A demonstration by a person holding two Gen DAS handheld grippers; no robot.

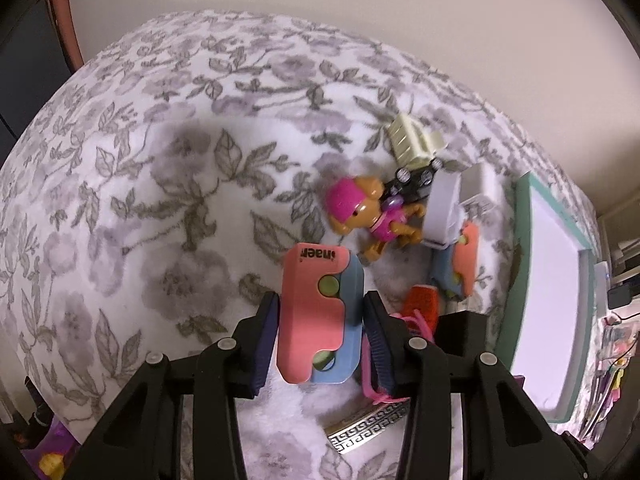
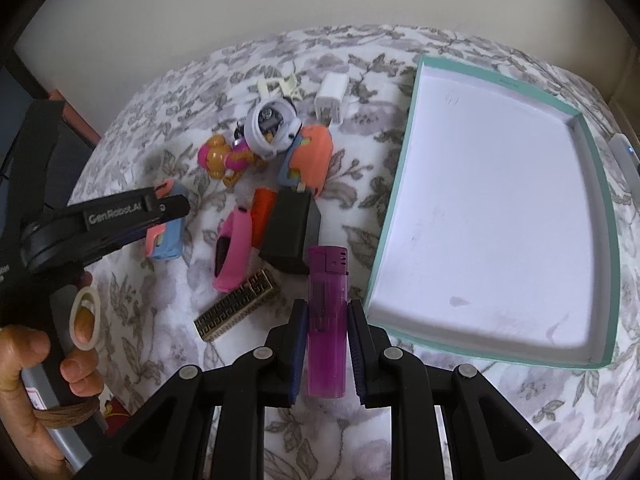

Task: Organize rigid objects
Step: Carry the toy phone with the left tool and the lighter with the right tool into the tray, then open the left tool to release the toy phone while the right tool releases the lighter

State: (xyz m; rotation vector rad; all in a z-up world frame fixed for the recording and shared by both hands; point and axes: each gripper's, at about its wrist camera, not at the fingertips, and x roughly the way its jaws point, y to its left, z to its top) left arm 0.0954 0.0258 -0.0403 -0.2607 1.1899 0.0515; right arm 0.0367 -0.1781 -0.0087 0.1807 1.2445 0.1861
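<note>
Right wrist view: both hand-held grippers clamp finds, right hand-held gripper [image 2: 327, 344] on purple lighter [image 2: 326, 320], left hand-held gripper [image 1: 320, 340] on pink-blue toy [image 1: 316, 316]; next probably carrying them to the empty tray [image 2: 404, 184] at two o'clock.

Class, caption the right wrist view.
Right tongs grip a purple lighter beside an empty teal-rimmed box.

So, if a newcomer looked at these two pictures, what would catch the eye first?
Probably the purple lighter clamped upright in the right gripper, beside the empty teal-rimmed box. Next, the pink-and-blue toy gripped by the left gripper above the floral blanket. Behind them lies a bright heap of small things, with a pink-helmeted dog figure among them.
</note>
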